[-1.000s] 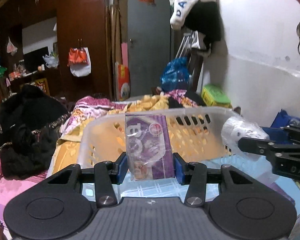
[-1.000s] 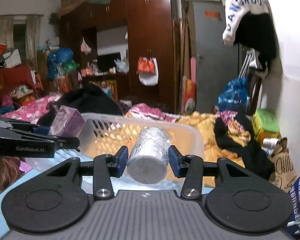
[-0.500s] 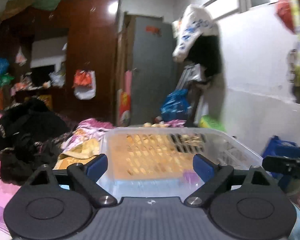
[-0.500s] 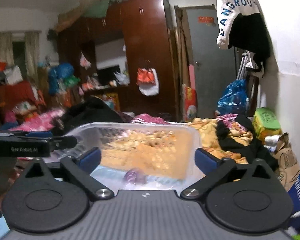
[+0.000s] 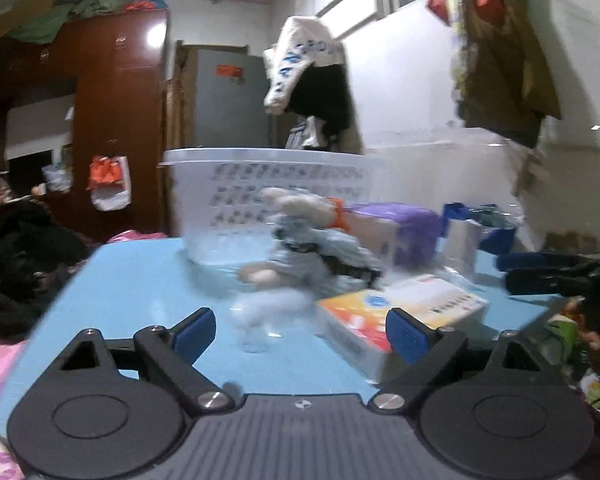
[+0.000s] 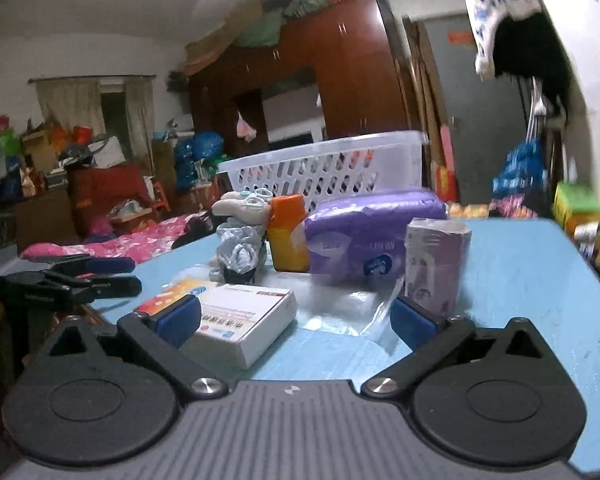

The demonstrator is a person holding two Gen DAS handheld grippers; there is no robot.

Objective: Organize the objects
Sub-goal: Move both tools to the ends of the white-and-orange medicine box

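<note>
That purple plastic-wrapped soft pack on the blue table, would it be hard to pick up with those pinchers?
The purple plastic-wrapped soft pack bulges and looks pillowy, so it would probably squash and feel light for its size. Its glossy film may slip between pads. It looks broad, lying flat on the blue table, so it is unlikely to roll or tip.

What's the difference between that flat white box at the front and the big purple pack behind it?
The white box is a stiff carton with sharp corners, while the purple pack is a soft, rounded plastic bundle. The white box is low and thin; the purple pack is bulkier and stands taller. The white box lies nearest the camera, whereas the purple pack sits further back, just before the basket. Both rest on the blue table, untouched by either gripper.
</note>
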